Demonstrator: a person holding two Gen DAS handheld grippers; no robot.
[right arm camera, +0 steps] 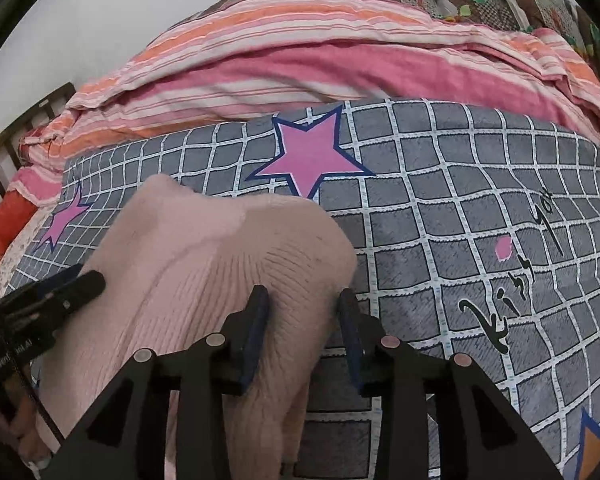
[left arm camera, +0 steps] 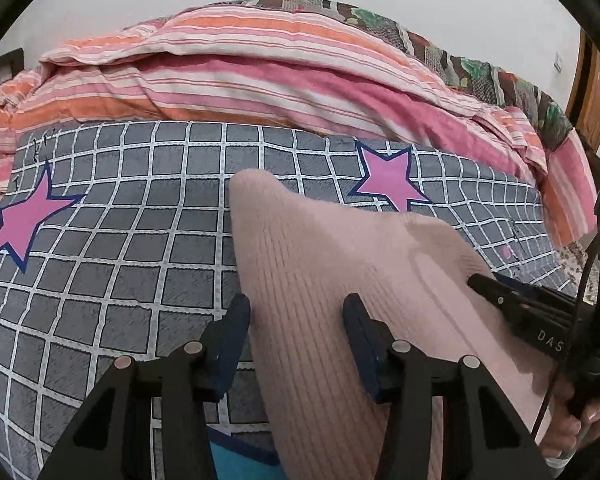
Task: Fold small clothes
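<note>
A pink ribbed knit garment (left arm camera: 320, 248) (right arm camera: 220, 248) lies on a grey checked sheet (left arm camera: 120, 240) (right arm camera: 460, 200) with pink stars. My left gripper (left arm camera: 296, 316) is open and straddles the garment's left part: one finger stands just off the cloth's edge, the other rests over the knit, and the ribs between them run straight. My right gripper (right arm camera: 304, 312) is shut on the garment's right edge, where wrinkles fan out from a bunched fold between the pads. Each gripper also shows in the other view: the right gripper (left arm camera: 476, 280) and the left gripper (right arm camera: 96, 280), both low on the cloth.
A rumpled pink and orange striped quilt (left arm camera: 260, 72) (right arm camera: 300, 60) is piled behind the sheet, with a patterned blanket (left arm camera: 480, 64) above it. A wooden headboard (left arm camera: 592, 92) stands at the right, a slatted bed frame (right arm camera: 4, 160) at the left. A hand (left arm camera: 572, 428) holds the right gripper.
</note>
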